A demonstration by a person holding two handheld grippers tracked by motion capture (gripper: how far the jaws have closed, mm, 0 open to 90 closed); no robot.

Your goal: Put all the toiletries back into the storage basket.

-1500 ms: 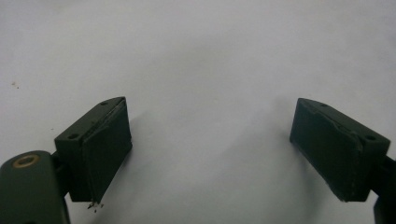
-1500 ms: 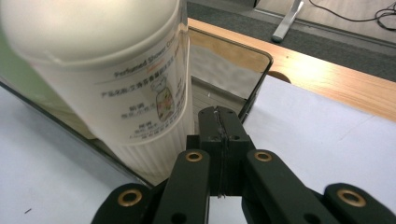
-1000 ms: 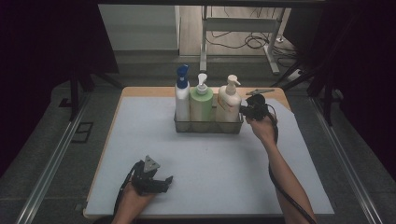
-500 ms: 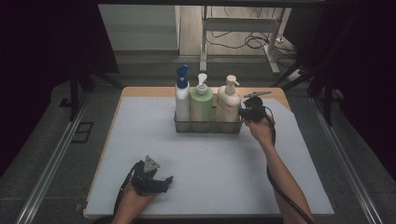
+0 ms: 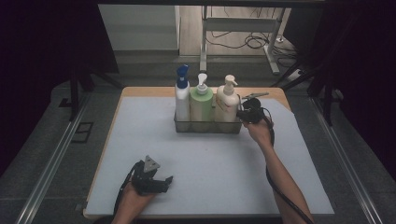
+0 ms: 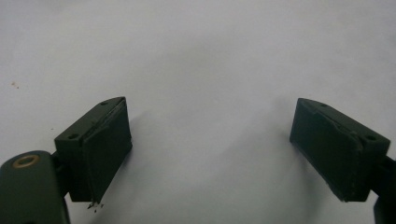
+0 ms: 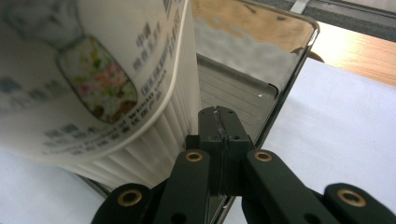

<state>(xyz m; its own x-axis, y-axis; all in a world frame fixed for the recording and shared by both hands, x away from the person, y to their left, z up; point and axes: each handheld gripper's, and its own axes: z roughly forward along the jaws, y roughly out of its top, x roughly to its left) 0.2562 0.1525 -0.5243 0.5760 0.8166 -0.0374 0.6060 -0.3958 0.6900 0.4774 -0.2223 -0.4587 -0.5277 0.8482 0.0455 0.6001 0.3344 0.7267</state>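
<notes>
A metal basket [image 5: 208, 127] stands at the back middle of the white mat. It holds a white bottle with a blue cap [image 5: 182, 100], a green pump bottle [image 5: 201, 105] and a cream pump bottle [image 5: 227, 102]. My right gripper [image 5: 243, 114] is at the basket's right end, shut. In the right gripper view its jaws [image 7: 219, 121] meet against the shiny end wall [image 7: 252, 56], beside the ribbed cream bottle [image 7: 93, 70]. I cannot tell whether the wall is pinched between them. My left gripper [image 5: 163, 182] rests near the front left of the mat, open [image 6: 210, 149] with nothing between its jaws.
The white mat [image 5: 140, 135] covers most of the wooden table, whose bare edge [image 5: 154, 91] shows at the back. Metal rails run along both sides on the floor. A desk frame and cables [image 5: 247, 42] stand beyond the table.
The right gripper has edged slightly nearer the basket's right end. The left gripper has kept still.
</notes>
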